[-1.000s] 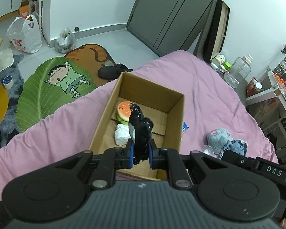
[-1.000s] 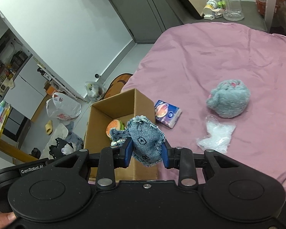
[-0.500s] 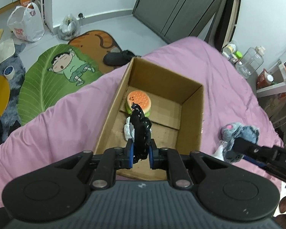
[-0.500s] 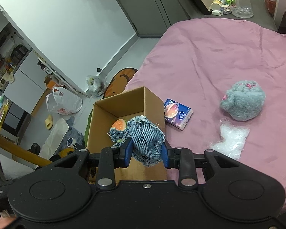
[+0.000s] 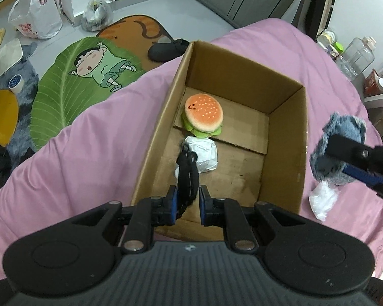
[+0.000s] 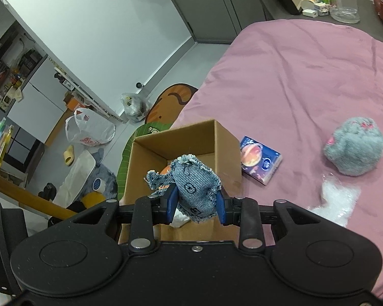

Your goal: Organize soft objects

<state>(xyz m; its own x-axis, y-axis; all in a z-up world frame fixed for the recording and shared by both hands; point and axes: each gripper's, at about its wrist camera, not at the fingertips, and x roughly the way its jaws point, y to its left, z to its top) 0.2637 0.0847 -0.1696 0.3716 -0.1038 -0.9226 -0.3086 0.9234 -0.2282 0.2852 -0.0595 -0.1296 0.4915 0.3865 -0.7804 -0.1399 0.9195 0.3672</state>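
Big pink bedsheet (image 6: 306, 81) covers the whole bed, smooth fabric with a few wrinkles. Sitting on it near the edge is an open cardboard box (image 5: 286, 137), plain brown corrugated, flaps folded down inside on the floor of it.

Left gripper (image 5: 187, 201) hangs over the near end of the box, jaws nearly closed and pinching a black scrunchie-looking thing (image 5: 187, 176), knobbly and dark, sticking up between the blue pads. Can't really tell what the material is.

Right gripper (image 6: 195, 204) is by the box's right side, jaws about half open and clamped on a denim pouch (image 6: 194, 186), faded blue with frayed edges and little dark printed marks I can't read. In the left wrist view it sits beside the right wall of the box, not inside.

Inside the box: a plush burger (image 5: 203, 116) with an orange bun, tiny face and green lettuce frill, against the left wall. Just in front of it, touching, a crumpled white bundle (image 5: 204, 156).

Out on the sheet to the right of the box: a fuzzy grey plush (image 6: 355, 153) with pink bits, a crinkly clear plastic bag (image 6: 337, 199) right by it, and a small blue tissue pack (image 6: 260, 163) with a planet picture, text too small to read.
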